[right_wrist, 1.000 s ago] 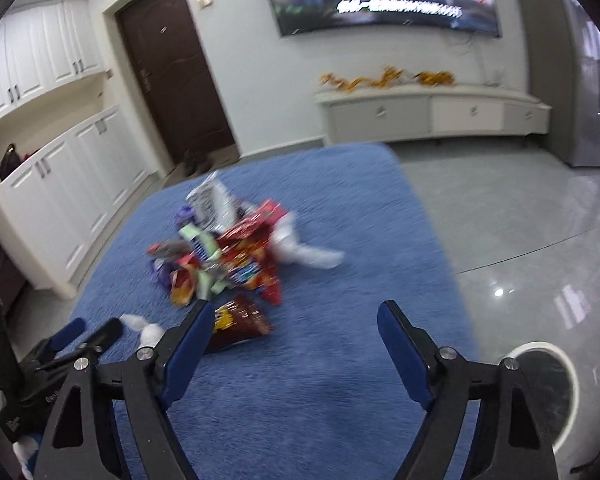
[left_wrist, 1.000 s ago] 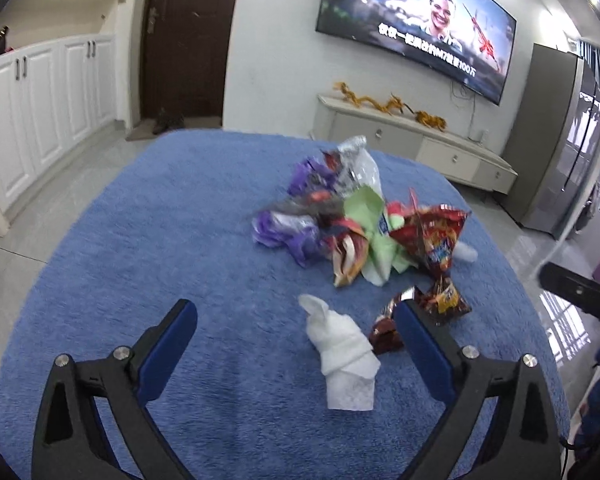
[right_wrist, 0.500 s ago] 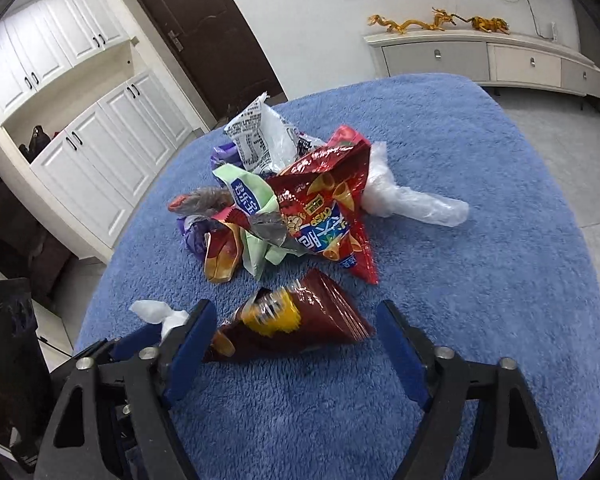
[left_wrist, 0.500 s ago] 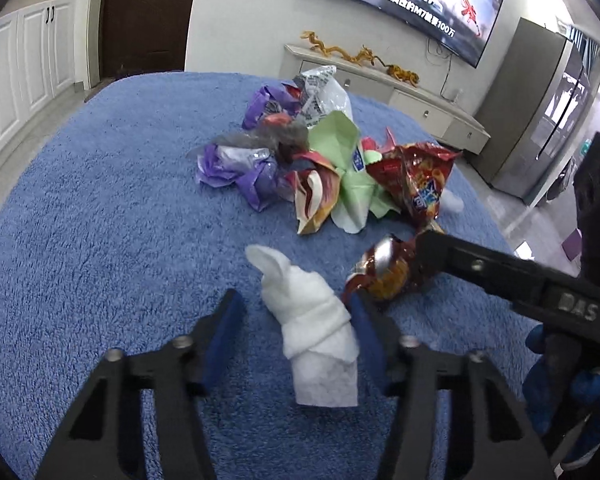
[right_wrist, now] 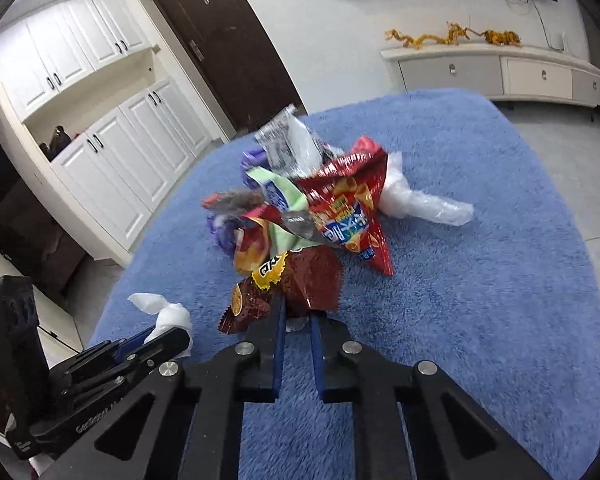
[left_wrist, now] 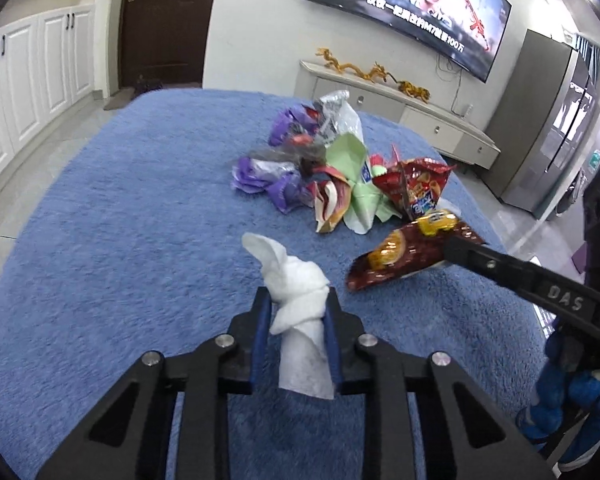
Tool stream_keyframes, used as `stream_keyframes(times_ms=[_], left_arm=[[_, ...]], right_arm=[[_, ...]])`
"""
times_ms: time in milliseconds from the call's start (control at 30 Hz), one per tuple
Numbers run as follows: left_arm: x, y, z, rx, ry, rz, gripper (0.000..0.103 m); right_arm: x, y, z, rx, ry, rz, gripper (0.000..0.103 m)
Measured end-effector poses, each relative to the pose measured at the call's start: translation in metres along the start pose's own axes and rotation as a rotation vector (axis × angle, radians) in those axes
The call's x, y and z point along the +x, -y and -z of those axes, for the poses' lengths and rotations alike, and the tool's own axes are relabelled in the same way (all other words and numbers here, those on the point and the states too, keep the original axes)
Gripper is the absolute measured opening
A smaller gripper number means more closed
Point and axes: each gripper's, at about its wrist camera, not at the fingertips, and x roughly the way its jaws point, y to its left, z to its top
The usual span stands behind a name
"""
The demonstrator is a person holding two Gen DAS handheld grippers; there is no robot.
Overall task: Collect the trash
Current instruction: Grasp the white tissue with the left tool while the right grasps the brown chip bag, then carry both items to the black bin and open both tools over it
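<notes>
A twisted white tissue [left_wrist: 288, 268] stands on the blue plush surface [left_wrist: 140, 220]. My left gripper [left_wrist: 297, 296] is closing on it, and both pads press its sides. My right gripper [right_wrist: 298, 312] is shut on the lower edge of a brown snack bag [right_wrist: 300, 276], which tilts up off the surface. In the left wrist view that brown snack bag [left_wrist: 404, 252] sits to the right of the tissue, with the right gripper [left_wrist: 456, 250] on it. Just beyond lies a pile of wrappers [left_wrist: 340, 168], with a red chip bag [right_wrist: 348, 208] on top.
A clear plastic bag [right_wrist: 424, 204] lies right of the pile. The blue surface drops off to tiled floor [right_wrist: 572, 152] on the right and far side. White cupboards [right_wrist: 140, 144] stand left, a low TV cabinet [left_wrist: 412, 104] and a grey fridge [left_wrist: 548, 120] behind.
Both grippers went from wide open to closed: the left around the white tissue, the right on the brown snack bag. The bag has lifted and tilted, and both hands moved closer to the pile.
</notes>
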Motion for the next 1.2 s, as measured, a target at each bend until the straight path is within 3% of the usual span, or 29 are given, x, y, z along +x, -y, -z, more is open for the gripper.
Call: stream_keyframes(times_ms=[133,300,567,700,833,1067,1133,1167,1200], left_arm=[[-0.021,0.011,-0.007,0.014,0.040,0.010,0.022],[-0.044,0.055,-0.021,0.083,0.090,0.124,0.022],[-0.034,0.193,-0.035,0.289,0.049,0.342,0.022],[-0.008,0.280,-0.028,0.402,-0.015,0.419,0.022],[0.026,0.348,-0.012,0.475,-0.098,0.459,0.022],[0.085,0.428,0.021,0.552,-0.219,0.468,0.024],[0.100,0.441,0.027,0.547,-0.257,0.476,0.031],[0.108,0.444,0.029,0.539,-0.277,0.482,0.035],[0.113,0.448,0.031,0.532,-0.291,0.488,0.037]], right_arm=[[-0.029,-0.001,0.001,0.001,0.067,-0.008,0.011],[-0.097,0.026,0.005,0.060,0.196,0.054,0.011],[-0.212,0.126,0.043,0.222,0.322,0.388,0.011],[-0.240,0.182,0.075,0.333,0.311,0.532,0.011],[-0.240,0.229,0.109,0.455,0.258,0.612,0.011],[-0.221,0.295,0.127,0.582,0.181,0.630,0.013],[-0.215,0.308,0.133,0.611,0.157,0.631,0.014],[-0.214,0.316,0.136,0.624,0.150,0.626,0.017],[-0.213,0.319,0.140,0.634,0.143,0.628,0.030]])
